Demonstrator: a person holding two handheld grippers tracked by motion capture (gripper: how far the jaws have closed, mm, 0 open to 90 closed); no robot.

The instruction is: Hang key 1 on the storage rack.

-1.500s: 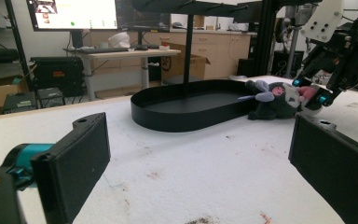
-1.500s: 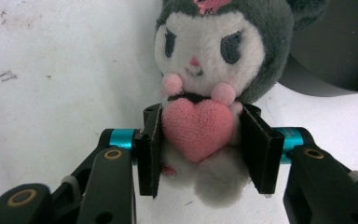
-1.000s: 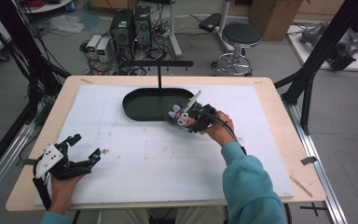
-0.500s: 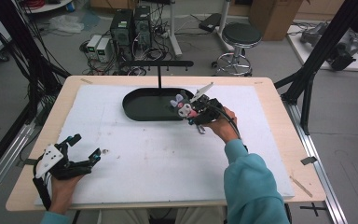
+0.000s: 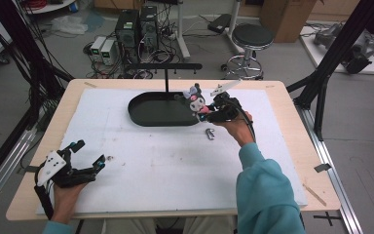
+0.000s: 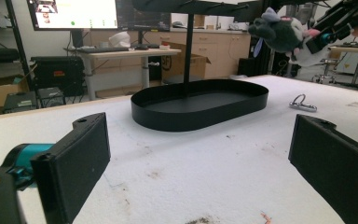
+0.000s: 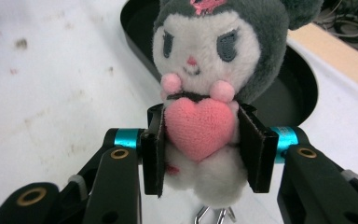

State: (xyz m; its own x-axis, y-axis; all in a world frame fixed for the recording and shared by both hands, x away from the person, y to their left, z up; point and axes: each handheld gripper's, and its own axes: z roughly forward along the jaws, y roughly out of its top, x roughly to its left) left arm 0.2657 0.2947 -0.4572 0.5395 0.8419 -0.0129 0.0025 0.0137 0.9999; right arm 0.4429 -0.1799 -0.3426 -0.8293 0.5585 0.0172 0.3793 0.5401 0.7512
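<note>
Left hand-held gripper (image 5: 85, 163) parked at the near left corner of the counter (image 5: 141, 170), released, black jaws spread wide with nothing between them. Just idling, aimed across the white top toward the tray.

Further in, a small metal clip (image 5: 209, 133) lying loose on the counter, just below the right hand. Looks like a keyring-type clasp, hard to say more.

Right hand-held gripper (image 5: 209, 113) up off the counter, clenched on the plush toy (image 7: 200, 126): dark ears, white face, pink heart on the belly. Jaws pinching the body from both sides right at the heart, toy upright and facing the camera in the right gripper view. Held in the air over the right end of the black oval tray (image 5: 148, 114), not touching it as far as can be told.

Behind that, the stand's post (image 5: 166, 80) rising from the tray with a crossbar (image 5: 163, 66) on top.

Step in hand: carrying the toy in, probably for hanging on the bar or dropping in the tray, not clear which. Next move needs a steady lift toward the bar without snagging the post, and a firm grip until the toy is lined up.
</note>
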